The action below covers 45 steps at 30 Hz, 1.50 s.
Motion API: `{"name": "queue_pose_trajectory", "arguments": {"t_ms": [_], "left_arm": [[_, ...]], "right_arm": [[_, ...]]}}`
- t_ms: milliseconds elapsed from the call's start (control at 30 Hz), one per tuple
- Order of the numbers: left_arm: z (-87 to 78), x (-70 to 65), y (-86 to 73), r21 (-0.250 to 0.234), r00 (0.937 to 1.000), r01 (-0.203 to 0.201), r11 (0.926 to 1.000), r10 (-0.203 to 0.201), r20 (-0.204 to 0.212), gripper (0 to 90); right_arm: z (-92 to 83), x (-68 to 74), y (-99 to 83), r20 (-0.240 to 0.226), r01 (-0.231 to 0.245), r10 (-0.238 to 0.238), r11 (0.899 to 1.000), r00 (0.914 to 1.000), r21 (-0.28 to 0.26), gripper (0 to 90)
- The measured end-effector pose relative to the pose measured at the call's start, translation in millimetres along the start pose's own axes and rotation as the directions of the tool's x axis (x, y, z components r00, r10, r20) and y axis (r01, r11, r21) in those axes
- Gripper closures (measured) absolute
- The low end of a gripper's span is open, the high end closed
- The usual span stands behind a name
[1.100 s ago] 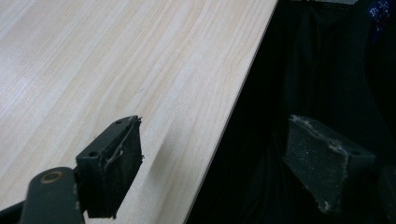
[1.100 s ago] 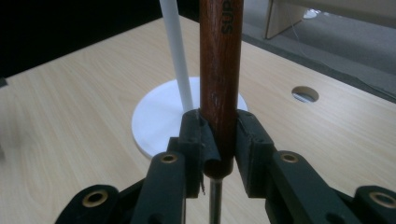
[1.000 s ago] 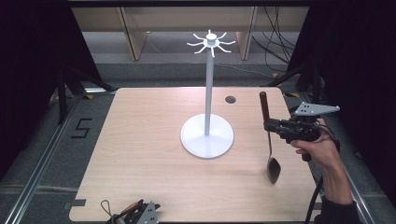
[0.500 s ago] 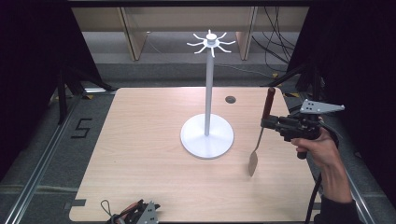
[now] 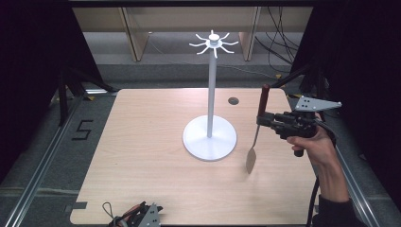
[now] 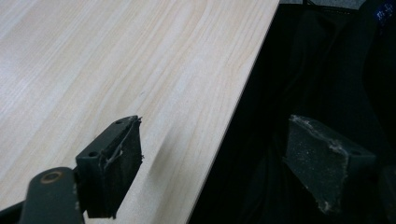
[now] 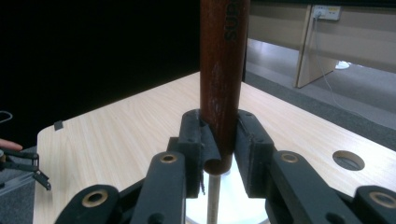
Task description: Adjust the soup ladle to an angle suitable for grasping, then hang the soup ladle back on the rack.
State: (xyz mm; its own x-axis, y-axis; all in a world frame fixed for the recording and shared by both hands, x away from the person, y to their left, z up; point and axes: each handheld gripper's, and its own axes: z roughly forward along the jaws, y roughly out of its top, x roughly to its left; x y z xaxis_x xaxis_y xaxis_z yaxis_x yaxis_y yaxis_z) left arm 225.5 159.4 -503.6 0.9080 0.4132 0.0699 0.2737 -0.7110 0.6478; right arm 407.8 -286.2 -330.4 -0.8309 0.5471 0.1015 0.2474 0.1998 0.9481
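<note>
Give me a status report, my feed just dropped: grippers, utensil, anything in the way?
Right gripper shut on spatula handle, blade hanging down off the table. Left gripper open at table's near edge. White hook stand stands left of the spatula, apart.

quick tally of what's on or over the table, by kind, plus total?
White hook stand: 1
Spatula with dark red-brown handle, held off the table: 1
Claw: 2, right clamped on the spatula handle, left open at the near edge
Total: 4
</note>
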Motion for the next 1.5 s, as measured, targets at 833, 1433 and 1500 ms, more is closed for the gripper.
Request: {"name": "queue_pose_trajectory", "arguments": {"t_ms": [833,1433,1500], "left_arm": [[-1.4,-0.8,-2.7,-0.011,0.9998,0.002,0.9999,-0.002,-0.02,18.2],[-1.7,-1.6,-4.3,-0.008,0.9998,0.008,0.9999,-0.008,-0.019,18.2],[-0.8,-1.6,-4.6,-0.01,0.9999,0.006,0.9999,-0.006,-0.013,18.2]], "right_arm": [[19.4,7.6,15.9,0.04,-0.013,0.013,1.0,0.9991,-0.019,74.5],[33.3,20.8,49.0,0.048,0.028,-0.024,0.997,0.9985,-0.071,74.5],[34.0,23.1,54.3,0.045,0.03,-0.027,0.997,0.9986,-0.077,74.5]]}}
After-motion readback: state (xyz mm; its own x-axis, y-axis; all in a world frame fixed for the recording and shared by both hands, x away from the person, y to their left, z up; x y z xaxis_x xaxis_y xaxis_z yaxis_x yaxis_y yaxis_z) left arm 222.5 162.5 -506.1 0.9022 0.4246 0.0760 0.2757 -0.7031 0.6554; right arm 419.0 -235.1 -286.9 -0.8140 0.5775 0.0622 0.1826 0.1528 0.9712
